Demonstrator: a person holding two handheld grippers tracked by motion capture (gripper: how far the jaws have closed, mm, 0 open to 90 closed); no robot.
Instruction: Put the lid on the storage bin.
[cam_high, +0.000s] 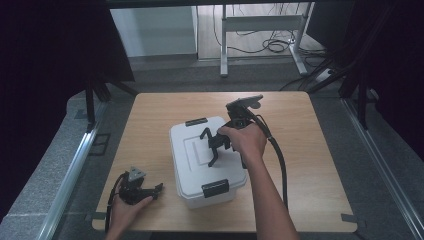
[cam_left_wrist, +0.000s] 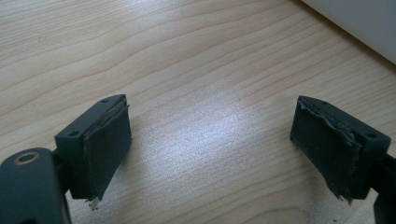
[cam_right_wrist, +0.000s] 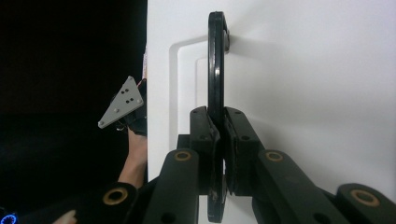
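A: Start big. What sits on the tabletop (cam_high: 160, 110)?

B: A white lidded box (cam_high: 192, 150) near the middle, black latches at its twelve and six o'clock ends. Its carry handle (cam_right_wrist: 215, 65) is a thin black bar hinged on the lid, standing up off the surface.

A: And the right tongs (cam_high: 216, 145)?

B: Clenched on that handle. In the right gripper view both pads press the bar from either side, and the bar runs straight away from the tongs toward twelve o'clock, so its long axis lines up with the jaws' reach.

A: So which way would a lift go?

B: I'd judge straight up off the lid, since the grip is already centred on the bar; any sideways pull would twist it on its hinges.

A: The left tongs (cam_high: 150, 191)?

B: Released, jaws wide apart over bare wood, at about eight o'clock from the box. The box's white wall shows at two o'clock in the left gripper view, near but not touching. The right hand is plainly the nearer.
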